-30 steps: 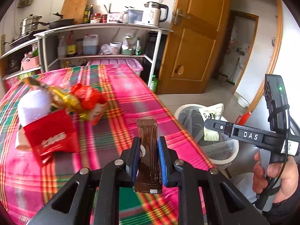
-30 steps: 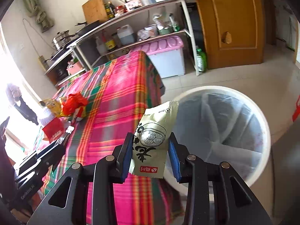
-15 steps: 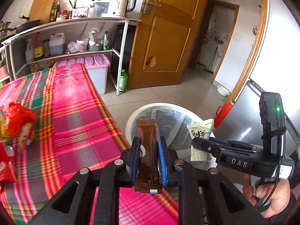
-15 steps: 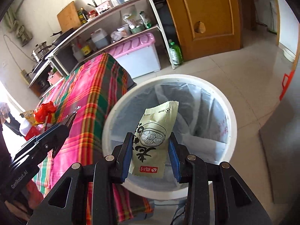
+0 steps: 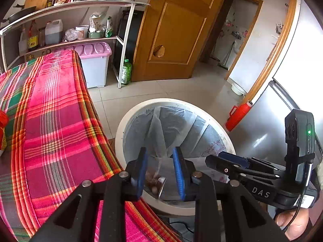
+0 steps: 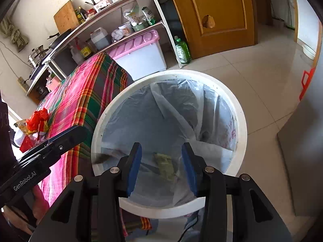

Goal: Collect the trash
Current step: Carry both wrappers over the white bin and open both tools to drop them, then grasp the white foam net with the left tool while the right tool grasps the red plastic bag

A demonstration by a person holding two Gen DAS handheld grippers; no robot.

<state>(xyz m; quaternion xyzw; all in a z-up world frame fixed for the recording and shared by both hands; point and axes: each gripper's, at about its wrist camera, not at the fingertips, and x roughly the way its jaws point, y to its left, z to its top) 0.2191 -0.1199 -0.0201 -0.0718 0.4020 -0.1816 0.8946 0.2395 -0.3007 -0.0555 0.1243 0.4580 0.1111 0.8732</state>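
Dropping wrappers into the lined bin (image 6: 241,125).
Left gripper (image 5: 160,170) and right gripper (image 6: 162,166) are opening, the brown wrapper (image 5: 154,179) and the green packet (image 6: 164,162) falling free between the fingers; wait over the rim until both land.

- Tablecloth (image 5: 56,133), left of frame: pink, green, orange plaid.
- Bin (image 6: 241,125), centre: white rim, grey liner.
- Door (image 5: 177,30), top: orange-brown wood.
- Storage box lid (image 6: 137,44), upper centre: pink.
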